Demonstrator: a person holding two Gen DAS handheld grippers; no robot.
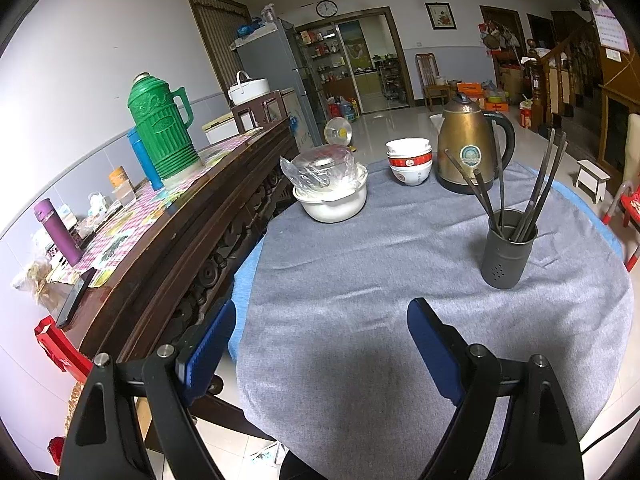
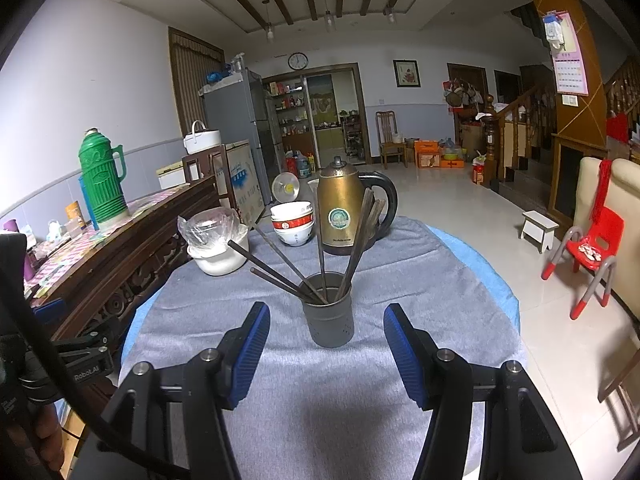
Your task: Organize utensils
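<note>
We hold the left gripper (image 1: 320, 344) with its jaws wide apart and nothing between them, over the near edge of the table (image 1: 360, 264). Our right gripper (image 2: 326, 340) is also open and empty, its fingers either side of the holder (image 2: 329, 320) but clear of it. The holder stands upright towards the table's near right side, with the chopsticks (image 2: 280, 268) fanned out in it. At the far edge stand the kettle (image 2: 344, 208), bowls (image 2: 292, 222) and a pot (image 2: 220, 256)

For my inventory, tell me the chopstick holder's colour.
Dark grey holder, clearest in the right wrist view.
</note>
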